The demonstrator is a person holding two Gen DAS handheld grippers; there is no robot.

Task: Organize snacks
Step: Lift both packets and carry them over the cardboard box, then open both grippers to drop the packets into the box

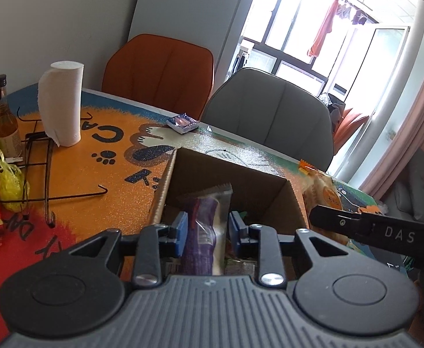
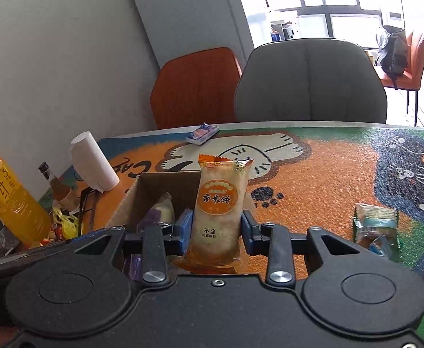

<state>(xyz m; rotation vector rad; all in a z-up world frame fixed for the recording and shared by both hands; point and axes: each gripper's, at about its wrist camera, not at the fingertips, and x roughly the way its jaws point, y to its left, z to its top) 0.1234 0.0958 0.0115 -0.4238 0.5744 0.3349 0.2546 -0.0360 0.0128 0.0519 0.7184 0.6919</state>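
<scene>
My right gripper (image 2: pixel 216 229) is squeezed tight on the orange rice cake pack (image 2: pixel 219 208), holding it up just beside the cardboard box (image 2: pixel 154 185). My left gripper (image 1: pixel 207 226) has its pads on both sides of a purple snack pack (image 1: pixel 201 226) over the box; I cannot tell if it is pinching. The two packs could bump and slip. More snacks wait by the table's (image 2: pixel 327 174) far edge and right side.
</scene>
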